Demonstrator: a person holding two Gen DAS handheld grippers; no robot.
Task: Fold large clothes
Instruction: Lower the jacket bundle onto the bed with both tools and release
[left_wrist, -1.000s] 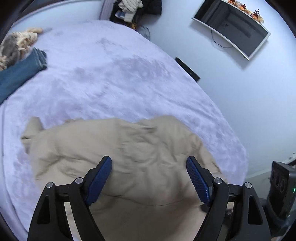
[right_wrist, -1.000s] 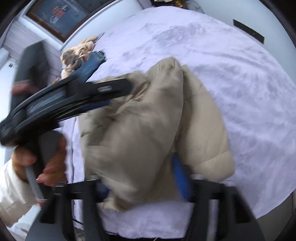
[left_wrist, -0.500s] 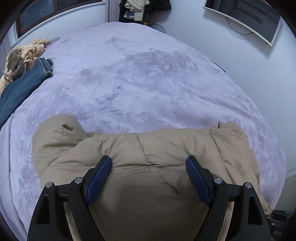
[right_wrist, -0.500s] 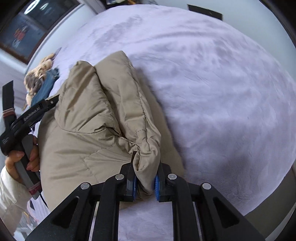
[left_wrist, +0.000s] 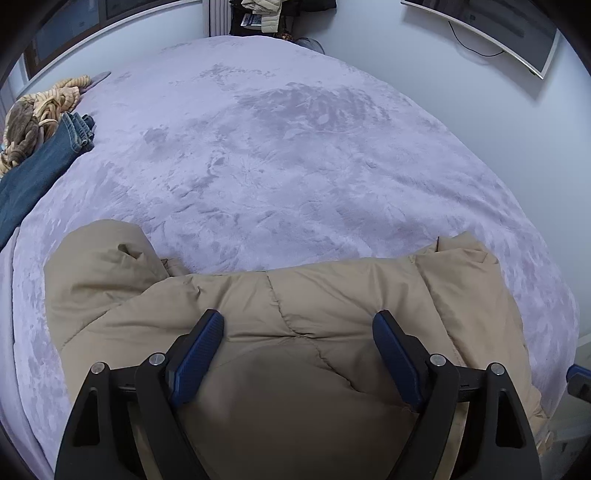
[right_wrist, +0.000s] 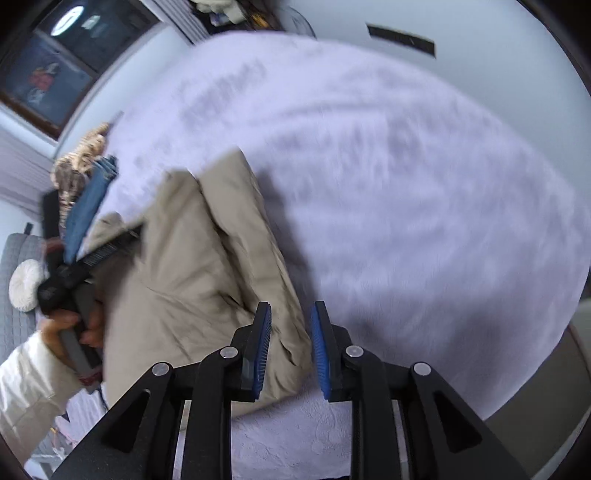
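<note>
on the lilac blanket (left_wrist: 303, 155) of the bed, at its near edge, lies the beige jacket (left_wrist: 295, 332), puffy and quilted, folded into a thick bundle. far to the left, at the blanket's edge, there are blue jeans (left_wrist: 33, 173) and beside them a brown and cream knitted thing (left_wrist: 33, 110).

in the left wrist view the left gripper (left_wrist: 297, 334) hangs over the middle of the jacket with its jaws spread wide. the blue pads (left_wrist: 201, 349) stand apart on both sides of a quilted seam and nothing is pinched between them. whether the tips touch the fabric, i cannot tell.

in the right wrist view, which is blurred, a hand (right_wrist: 74, 328) in a white sleeve holds the left gripper at the left side of the jacket (right_wrist: 207, 266). the right gripper (right_wrist: 290, 325) is at the jacket's right corner, close to the bed's near edge. its jaws have just been opening and now stand a little apart. the corner of the jacket is seen between the pads, but they do not press on it.

on the wall at the far right hangs a dark screen (left_wrist: 480, 26).
</note>
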